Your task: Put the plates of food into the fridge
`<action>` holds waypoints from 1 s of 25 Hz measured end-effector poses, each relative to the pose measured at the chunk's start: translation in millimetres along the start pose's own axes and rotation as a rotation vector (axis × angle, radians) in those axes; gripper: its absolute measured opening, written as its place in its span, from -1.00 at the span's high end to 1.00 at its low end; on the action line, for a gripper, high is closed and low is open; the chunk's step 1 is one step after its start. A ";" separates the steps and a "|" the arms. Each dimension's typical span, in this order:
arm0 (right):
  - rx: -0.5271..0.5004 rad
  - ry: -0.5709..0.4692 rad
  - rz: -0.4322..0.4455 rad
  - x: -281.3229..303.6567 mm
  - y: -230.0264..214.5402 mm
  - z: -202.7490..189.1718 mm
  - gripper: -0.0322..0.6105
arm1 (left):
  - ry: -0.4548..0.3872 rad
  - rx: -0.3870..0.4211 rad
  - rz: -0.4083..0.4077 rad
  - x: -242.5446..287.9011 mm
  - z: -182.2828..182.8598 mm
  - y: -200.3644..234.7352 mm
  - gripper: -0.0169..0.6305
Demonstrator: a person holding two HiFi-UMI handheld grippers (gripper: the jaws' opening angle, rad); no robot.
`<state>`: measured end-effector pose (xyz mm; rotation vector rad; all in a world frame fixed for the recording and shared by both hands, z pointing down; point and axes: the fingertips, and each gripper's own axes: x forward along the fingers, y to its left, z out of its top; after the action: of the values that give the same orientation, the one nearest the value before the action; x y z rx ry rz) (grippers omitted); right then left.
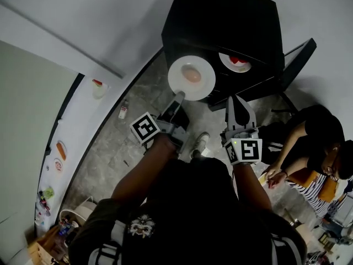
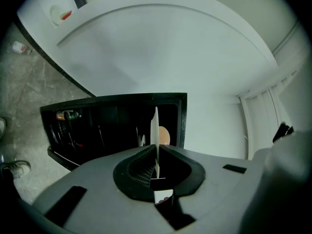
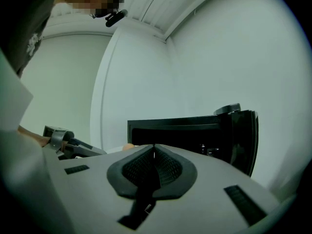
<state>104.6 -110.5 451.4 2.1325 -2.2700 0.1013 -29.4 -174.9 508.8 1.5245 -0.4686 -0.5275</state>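
Before the open black fridge, held out in front of its dark interior: white plate carrying a pale pink piece of food, pinched at its near rim by the left gripper, jaws almost together on the thin edge. Just to the right, clear of that plate: right gripper, jaws fully together, nothing between them. Inside the fridge, set down: second plate with red food.

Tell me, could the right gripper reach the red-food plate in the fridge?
Probably yes. The fridge stands open, the red-food plate lies near the front, and nothing shows between it and the right gripper. Its jaws are shut and empty, though, so they would have to open first.
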 end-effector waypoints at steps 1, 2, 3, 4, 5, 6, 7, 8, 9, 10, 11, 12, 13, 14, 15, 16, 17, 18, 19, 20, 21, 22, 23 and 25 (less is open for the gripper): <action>0.001 0.008 -0.001 -0.4 -2.2 -3.2 0.82 | -0.004 -0.002 0.005 4.0 1.0 4.5 0.83; 0.005 0.014 -0.002 -0.7 -4.0 -5.6 0.82 | -0.008 -0.002 0.012 7.5 2.7 9.0 0.84; 0.015 0.017 -0.004 -0.8 -6.1 -7.4 0.82 | -0.012 0.001 0.019 11.0 4.9 14.1 0.84; 0.028 0.017 -0.006 -0.7 -8.6 -8.6 0.82 | -0.016 0.005 0.029 14.4 7.2 19.8 0.83; 0.044 0.017 -0.009 -0.5 -11.4 -9.3 0.82 | -0.019 0.009 0.038 18.2 9.4 25.1 0.84; 0.059 0.016 -0.011 -0.1 -14.2 -9.7 0.82 | -0.023 0.011 0.044 22.7 11.1 29.2 0.84; 0.069 0.017 -0.010 0.7 -16.7 -9.8 0.82 | -0.027 0.010 0.047 27.7 12.3 32.2 0.83; 0.075 0.018 -0.007 1.9 -19.1 -10.1 0.82 | -0.033 0.005 0.048 33.3 13.0 34.4 0.84; 0.077 0.020 -0.003 3.2 -21.5 -10.5 0.82 | -0.038 -0.001 0.046 39.2 12.9 35.8 0.84; 0.078 0.021 0.002 4.4 -23.8 -10.9 0.82 | -0.043 -0.009 0.045 44.8 12.0 36.9 0.84; 0.078 0.023 0.006 5.3 -25.8 -11.5 0.82 | -0.048 -0.015 0.047 49.4 10.9 38.9 0.84; 0.080 0.024 0.008 5.8 -27.6 -12.2 0.82 | -0.054 -0.018 0.057 52.3 10.1 43.0 0.84; 0.083 0.026 0.010 5.9 -28.9 -13.2 0.82 | -0.058 -0.014 0.068 54.3 9.9 48.0 0.84; 0.086 0.028 0.010 5.7 -30.1 -14.6 0.82 | -0.061 -0.004 0.076 56.5 10.0 51.7 0.84; 0.089 0.033 0.010 5.5 -31.2 -16.3 0.82 | -0.062 0.006 0.081 59.3 10.2 54.0 0.84; 0.091 0.038 0.011 5.3 -32.3 -18.1 0.82 | -0.064 0.012 0.085 62.5 10.3 55.6 0.84; 0.092 0.043 0.013 5.3 -33.3 -20.0 0.82 | -0.067 0.014 0.089 66.0 10.5 56.9 0.84; 0.092 0.047 0.016 5.6 -34.2 -21.7 0.82 | -0.071 0.014 0.092 69.4 11.0 58.3 0.84; 0.093 0.050 0.019 5.8 -35.2 -23.2 0.82 | -0.076 0.014 0.095 72.7 11.6 59.7 0.84; 0.093 0.054 0.022 6.1 -36.3 -24.5 0.82 | -0.081 0.014 0.094 76.0 12.3 60.7 0.84; 0.093 0.057 0.024 6.3 -37.6 -25.7 0.82 | -0.086 0.015 0.090 79.3 13.0 61.0 0.84; 0.094 0.060 0.025 6.7 -38.9 -27.0 0.82 | -0.091 0.017 0.088 82.4 14.0 61.5 0.84; 0.095 0.062 0.026 7.5 -40.2 -28.3 0.82 | -0.097 0.021 0.093 84.9 15.6 63.2 0.84; 0.098 0.067 0.031 10.0 -43.1 -31.4 0.82 | -0.108 0.035 0.105 90.4 20.1 67.3 0.84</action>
<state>146.2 -121.1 484.6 2.1046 -2.3069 0.2852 33.4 -246.2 572.6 1.5003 -0.6410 -0.5236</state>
